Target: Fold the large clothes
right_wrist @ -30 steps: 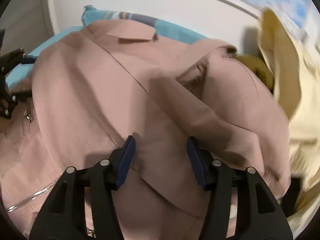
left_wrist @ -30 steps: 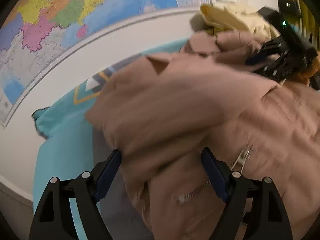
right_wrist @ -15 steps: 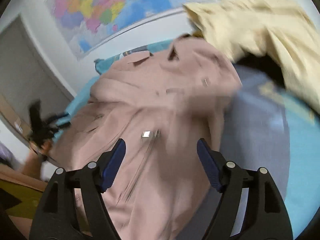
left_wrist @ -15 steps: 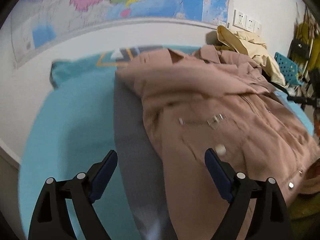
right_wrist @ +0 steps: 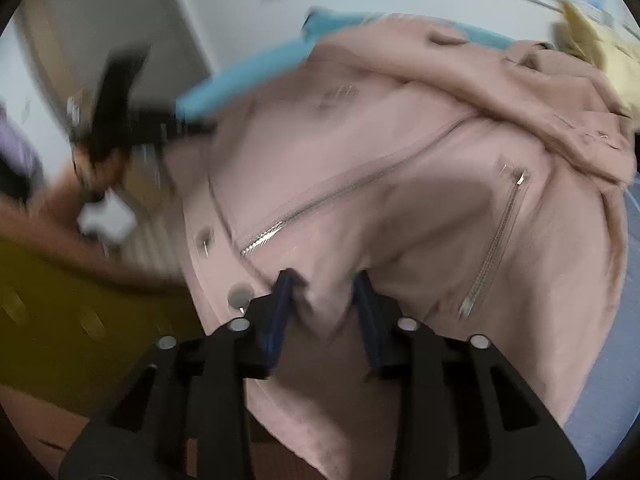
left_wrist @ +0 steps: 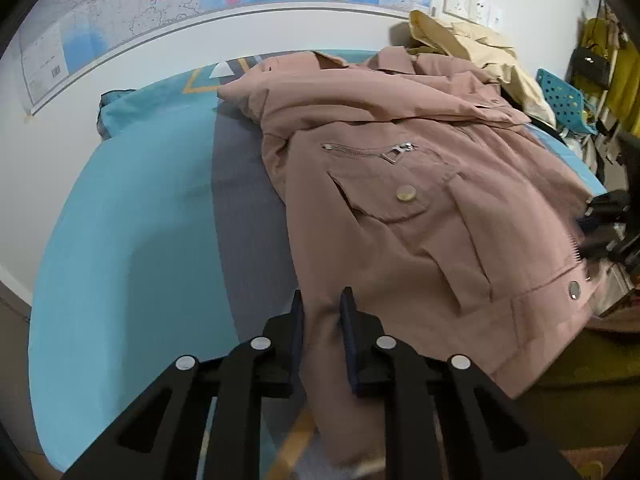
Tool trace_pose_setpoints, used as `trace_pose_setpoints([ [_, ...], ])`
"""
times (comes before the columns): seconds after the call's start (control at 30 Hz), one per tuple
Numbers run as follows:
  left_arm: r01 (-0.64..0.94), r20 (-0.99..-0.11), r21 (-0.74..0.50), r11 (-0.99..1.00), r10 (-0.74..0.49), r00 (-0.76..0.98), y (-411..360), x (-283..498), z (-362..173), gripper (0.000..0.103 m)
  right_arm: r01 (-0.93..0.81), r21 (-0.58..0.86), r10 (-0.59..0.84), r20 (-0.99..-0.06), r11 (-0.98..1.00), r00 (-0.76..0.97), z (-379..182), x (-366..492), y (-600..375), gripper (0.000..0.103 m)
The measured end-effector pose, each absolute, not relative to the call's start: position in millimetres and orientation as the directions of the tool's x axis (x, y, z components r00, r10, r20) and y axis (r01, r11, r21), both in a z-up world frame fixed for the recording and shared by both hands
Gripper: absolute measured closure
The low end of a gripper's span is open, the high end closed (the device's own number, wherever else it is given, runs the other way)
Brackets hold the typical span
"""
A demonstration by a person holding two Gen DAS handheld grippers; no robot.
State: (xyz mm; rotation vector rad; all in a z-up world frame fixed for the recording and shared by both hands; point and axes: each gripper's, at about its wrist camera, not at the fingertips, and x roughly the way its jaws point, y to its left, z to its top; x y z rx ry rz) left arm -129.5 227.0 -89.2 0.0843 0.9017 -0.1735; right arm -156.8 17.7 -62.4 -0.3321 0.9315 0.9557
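A dusty pink jacket (left_wrist: 400,152) with zips and snap buttons lies front up on a bed, its sleeves folded across the chest. My left gripper (left_wrist: 320,308) is at the jacket's near left hem, its jaws closing and pinching a fold of pink cloth. At the hem's other corner, my right gripper (right_wrist: 324,292) is also closing, with a ridge of the jacket (right_wrist: 380,140) bunched between its blue pads. The right wrist view is blurred by motion. Each gripper shows as a dark shape at the edge of the other's view.
The bed has a teal cover (left_wrist: 132,220) with a grey stripe (left_wrist: 248,200). A cream garment (left_wrist: 472,44) is heaped behind the jacket by the wall. A blue perforated basket (left_wrist: 560,96) and hanging clothes stand to the right. A map (left_wrist: 200,0) covers the wall.
Both grippers drew back from the jacket's upper part to its hem, first wide open, and have now closed on the cloth. The sleeves lie folded over the chest.
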Motion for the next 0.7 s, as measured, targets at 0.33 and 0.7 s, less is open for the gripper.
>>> trace_pose_setpoints([
  [0.33, 0.182, -0.727, -0.161, 0.97, -0.241, 0.643, 249.3, -145.7, -64.5, 0.017, -0.729, 0.35, 0.696, -0.679, 0.588, 0.235, -34.3, -156.9, -41.2, 0.049],
  [0.7, 0.187, -0.756, -0.334, 0.924, -0.381, 0.532, 254.4, -143.5, -89.8, 0.01, -0.308, 0.607, 0.678, -0.609, 0.733, 0.412, -62.4, -130.0, -152.9, 0.031],
])
